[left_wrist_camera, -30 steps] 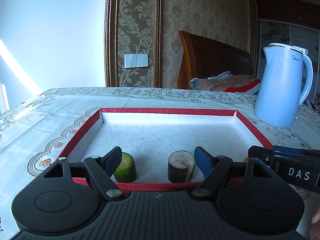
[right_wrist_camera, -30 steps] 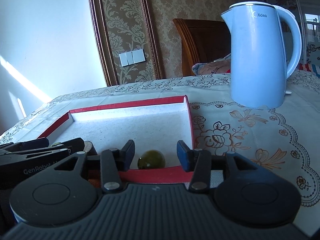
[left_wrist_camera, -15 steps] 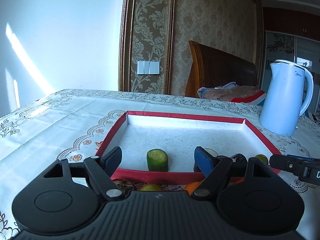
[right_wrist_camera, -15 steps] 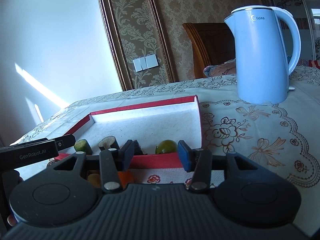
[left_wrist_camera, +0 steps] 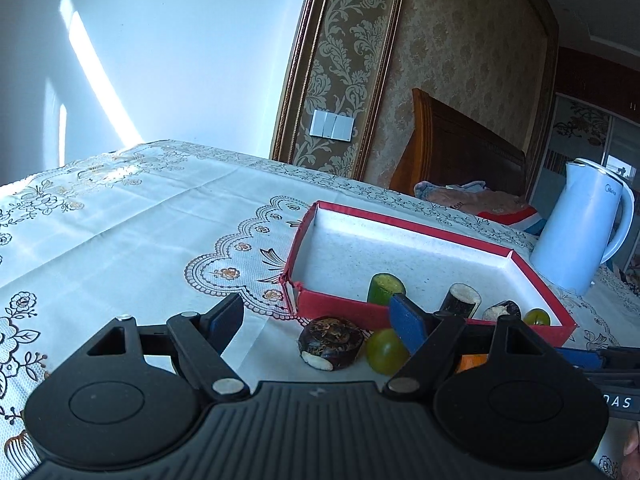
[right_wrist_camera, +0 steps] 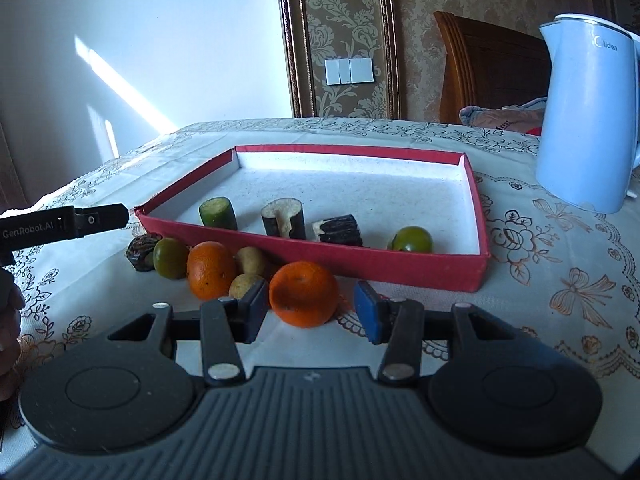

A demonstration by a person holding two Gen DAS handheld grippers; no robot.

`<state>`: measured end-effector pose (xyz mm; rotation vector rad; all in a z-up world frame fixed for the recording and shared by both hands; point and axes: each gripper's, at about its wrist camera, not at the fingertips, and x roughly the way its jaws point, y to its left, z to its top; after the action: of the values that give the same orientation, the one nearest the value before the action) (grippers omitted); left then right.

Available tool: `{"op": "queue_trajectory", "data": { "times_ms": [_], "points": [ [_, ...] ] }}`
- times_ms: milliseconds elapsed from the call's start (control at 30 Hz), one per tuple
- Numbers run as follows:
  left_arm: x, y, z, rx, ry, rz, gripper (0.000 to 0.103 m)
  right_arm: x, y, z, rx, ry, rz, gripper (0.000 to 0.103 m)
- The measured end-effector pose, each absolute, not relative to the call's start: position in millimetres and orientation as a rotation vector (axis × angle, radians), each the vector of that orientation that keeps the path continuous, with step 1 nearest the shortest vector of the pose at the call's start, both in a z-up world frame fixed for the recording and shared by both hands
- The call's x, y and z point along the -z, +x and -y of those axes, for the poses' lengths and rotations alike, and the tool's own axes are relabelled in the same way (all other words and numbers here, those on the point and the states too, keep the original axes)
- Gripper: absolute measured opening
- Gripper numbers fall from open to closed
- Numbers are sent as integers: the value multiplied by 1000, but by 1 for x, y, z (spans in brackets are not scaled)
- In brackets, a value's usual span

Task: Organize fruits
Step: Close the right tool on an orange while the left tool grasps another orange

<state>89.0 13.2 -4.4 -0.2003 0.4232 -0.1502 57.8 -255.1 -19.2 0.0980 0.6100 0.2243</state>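
Right gripper (right_wrist_camera: pixel 310 312): jaws spread wide, holding nothing; an orange (right_wrist_camera: pixel 303 294) sits on the tablecloth (right_wrist_camera: pixel 560 272) between the open fingers, lower centre of frame, apart from both pads.

Left gripper (left_wrist_camera: pixel 316 326): jaws also wide apart, empty. A dark round fruit (left_wrist_camera: pixel 330 342) and a green fruit (left_wrist_camera: pixel 386 350) lie on the cloth between its fingers, just outside the tray's near wall.

Red-walled tray (right_wrist_camera: pixel 384 266), mid frame of the right view: along its near wall, left to right, a green cylinder piece (right_wrist_camera: pixel 218 213), a dark-skinned cut piece (right_wrist_camera: pixel 285 222), a dark ridged chunk (right_wrist_camera: pixel 339 231), a small green round fruit (right_wrist_camera: pixel 412 239).

Outside the tray, lower left of it: second orange (right_wrist_camera: pixel 210 268), two tan round fruits (right_wrist_camera: pixel 250 260).

Pale blue kettle (right_wrist_camera: pixel 588 120), upper right.
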Motion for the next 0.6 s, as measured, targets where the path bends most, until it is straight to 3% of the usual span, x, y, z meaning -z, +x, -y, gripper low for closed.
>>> {"op": "queue_trajectory", "data": {
  "times_ms": [367,467,600],
  "points": [
    [8,88,-10,188,-186,-441,80,23,78,247,-213,102,-650,45],
    [9,88,-11,204,-185,-453,80,25,82,242,-250,107,-671,37],
    [10,83,-12,217,-161,-450,80,25,78,238,-244,91,-663,36]
  ]
}}
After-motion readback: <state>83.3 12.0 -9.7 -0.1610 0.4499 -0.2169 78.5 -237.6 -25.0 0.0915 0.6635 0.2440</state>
